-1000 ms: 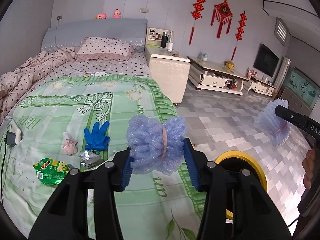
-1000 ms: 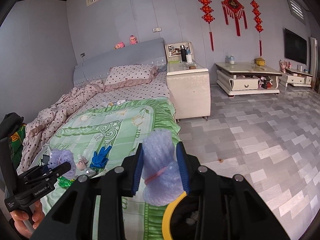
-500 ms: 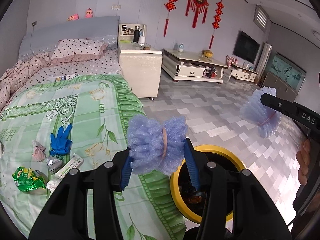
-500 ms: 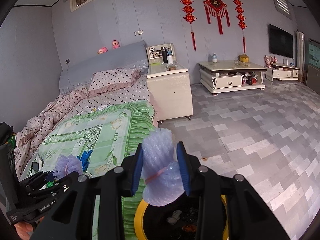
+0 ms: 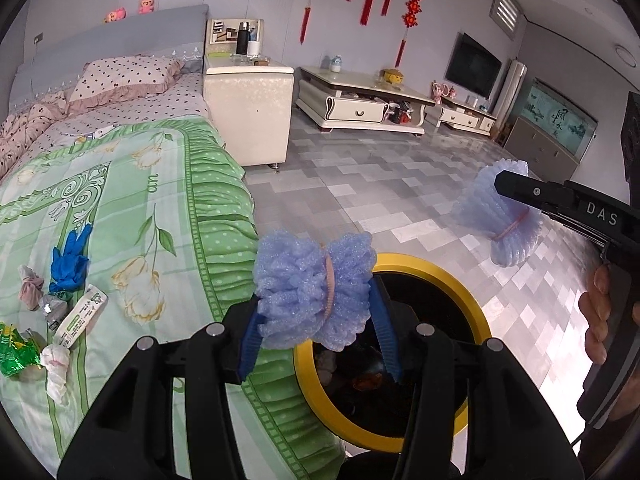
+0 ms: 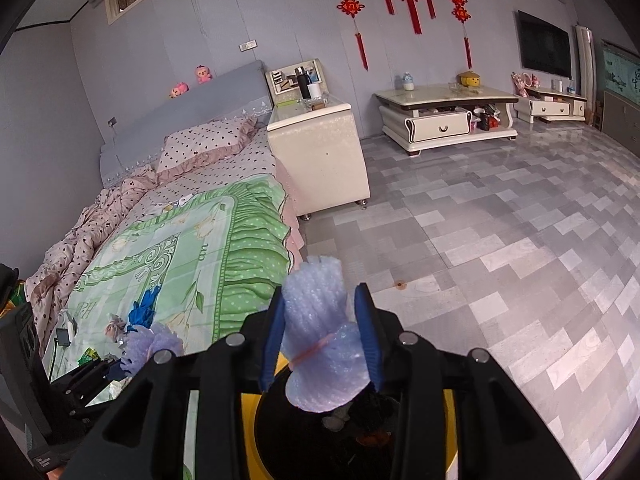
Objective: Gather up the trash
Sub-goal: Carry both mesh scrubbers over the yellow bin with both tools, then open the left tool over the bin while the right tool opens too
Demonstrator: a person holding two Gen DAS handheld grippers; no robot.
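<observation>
My left gripper point(image 5: 315, 301) is shut on a blue foam-net bundle point(image 5: 280, 280) tied with a tan band, right over the near-left rim of the yellow-rimmed black bin point(image 5: 472, 308). My right gripper point(image 6: 320, 300) is shut on a paler lilac foam bundle point(image 6: 316, 344) above the same bin point(image 6: 248, 432). It also shows in the left wrist view as a gripper point(image 5: 504, 189) with its bundle point(image 5: 500, 220) to the bin's right. On the green quilt lie a blue glove point(image 5: 68, 256), a green wrapper point(image 5: 16, 356), a white-green packet point(image 5: 80, 316) and a crumpled tissue point(image 5: 54, 364).
The bed point(image 5: 132, 184) with its green quilt fills the left, and the bin stands on the floor against its edge. A cream nightstand point(image 5: 248, 108) and a low TV bench point(image 5: 360, 104) stand farther back. Grey tiled floor point(image 5: 360, 184) spreads to the right.
Both grippers have swung away from the bed toward the floor and sunk lower, each still gripping its foam bundle. The bin has come fully under them.
</observation>
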